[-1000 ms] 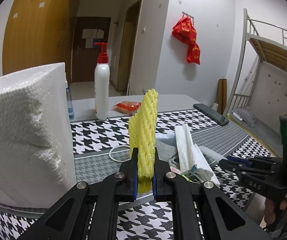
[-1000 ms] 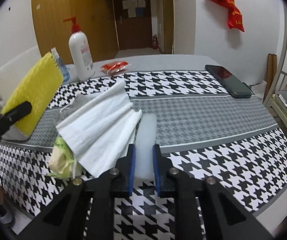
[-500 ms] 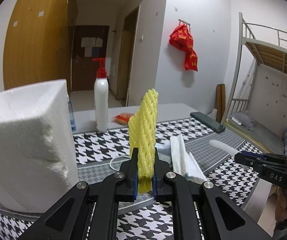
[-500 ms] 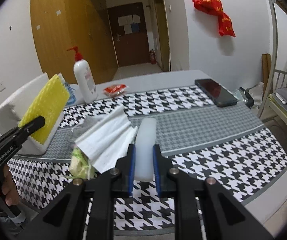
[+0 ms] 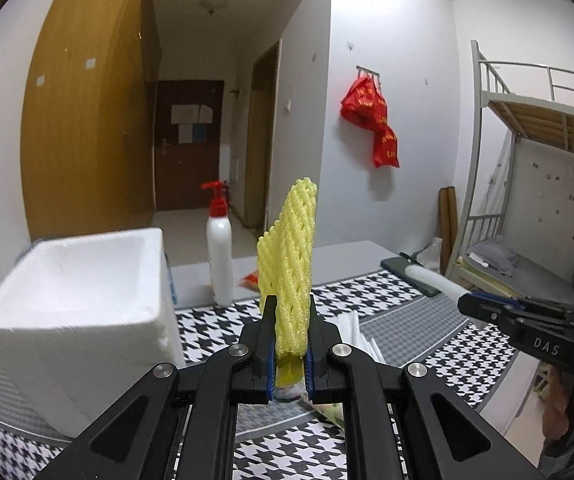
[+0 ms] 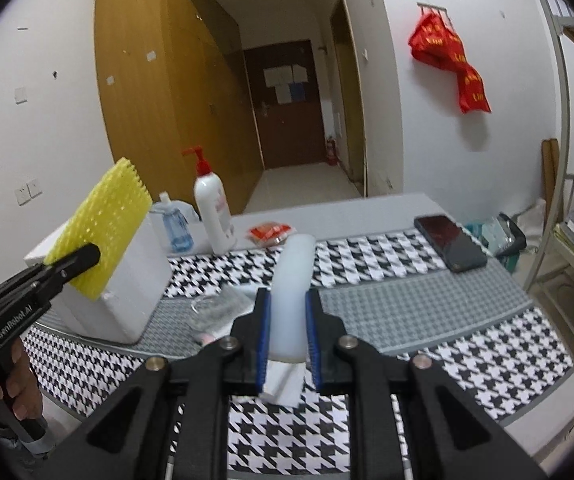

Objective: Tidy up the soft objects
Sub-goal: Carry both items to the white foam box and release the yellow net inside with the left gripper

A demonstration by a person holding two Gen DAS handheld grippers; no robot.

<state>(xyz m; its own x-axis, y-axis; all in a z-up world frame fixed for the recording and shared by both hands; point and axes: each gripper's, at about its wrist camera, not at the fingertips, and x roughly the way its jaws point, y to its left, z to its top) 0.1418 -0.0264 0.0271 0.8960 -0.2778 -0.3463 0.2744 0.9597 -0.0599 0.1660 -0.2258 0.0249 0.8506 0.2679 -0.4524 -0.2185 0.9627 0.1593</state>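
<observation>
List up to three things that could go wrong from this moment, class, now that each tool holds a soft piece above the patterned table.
1. The left tool pinches only the bottom edge of the yellow foam net, so it could bend or slip out.
2. The right tool squeezes the white foam roll near its lower end; the roll may tip sideways.
3. The pump bottle stands close beside the styrofoam box, and a wide swing towards the box might topple it.

Dormitory room, metal bunk bed [image 5: 527,128], wooden wardrobe [image 6: 159,112], houndstooth-covered table [image 6: 467,344]
</observation>
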